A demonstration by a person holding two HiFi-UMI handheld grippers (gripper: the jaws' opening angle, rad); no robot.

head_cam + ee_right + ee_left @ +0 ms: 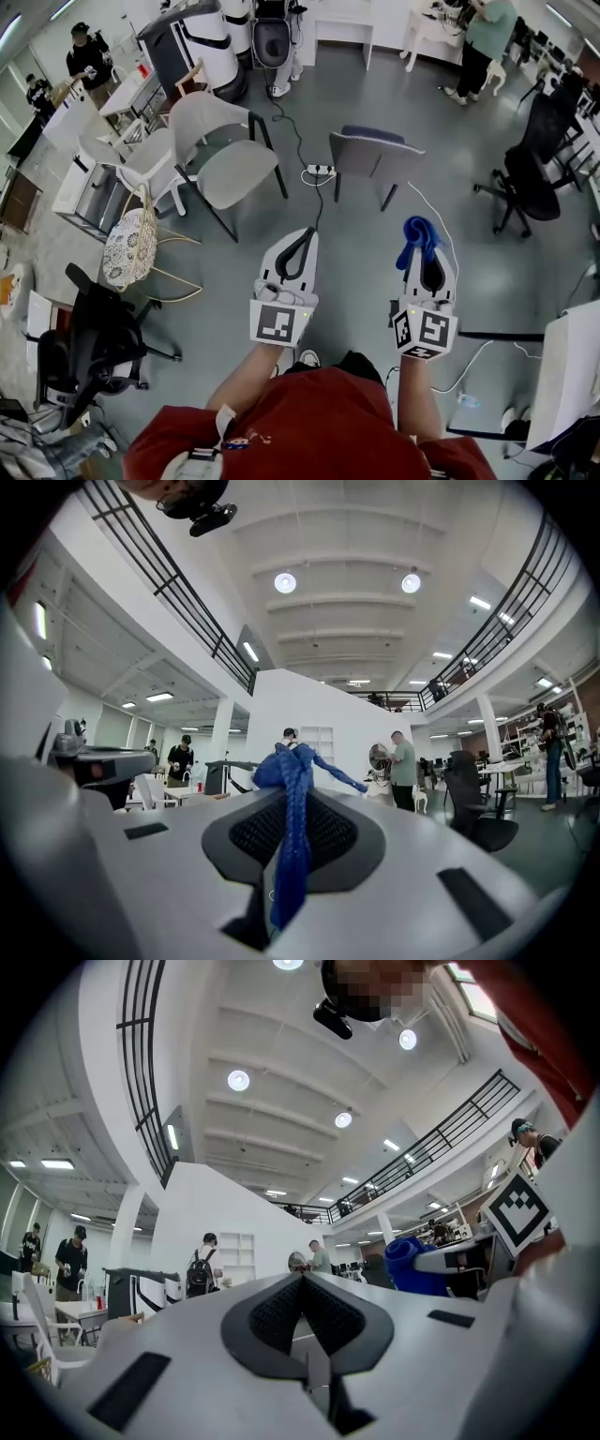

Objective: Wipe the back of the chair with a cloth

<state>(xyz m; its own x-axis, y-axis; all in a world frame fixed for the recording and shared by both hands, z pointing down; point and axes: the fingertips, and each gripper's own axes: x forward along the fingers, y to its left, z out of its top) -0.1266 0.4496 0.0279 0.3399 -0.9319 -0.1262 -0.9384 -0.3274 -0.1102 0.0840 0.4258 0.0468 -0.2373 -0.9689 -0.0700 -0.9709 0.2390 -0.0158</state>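
**Cloth pinched in the right gripper, grey chair well ahead across bare floor**

The grey floor (356,262) takes up most of the head view and lies open in a wide strip from the person's feet to the middle of the room. Furniture hems that strip on both sides. On the left are two pale chairs (220,155), a patterned chair (129,246) and a black office chair (94,342). On the right are another black office chair (527,178) and the edge of a white table (570,375), near the person's right arm.

Straight ahead stands a grey chair (375,157) with a dark blue upper edge. It is well apart from both grippers, with bare floor between. Just to its left a white power strip (320,171) lies on the floor. A black cable (318,208) runs from the strip towards the person and passes between the two grippers. A thin white cable (433,214) trails across the floor on the right side.

The left gripper (302,234) is held level, its jaws pressed together with nothing between them. The right gripper (424,248) is held beside it, apart from it, with its jaws clamped on a blue cloth (419,234). The cloth runs as a twisted strand down between the jaws and bunches in a knot above their tips. It touches neither the chair nor the floor.
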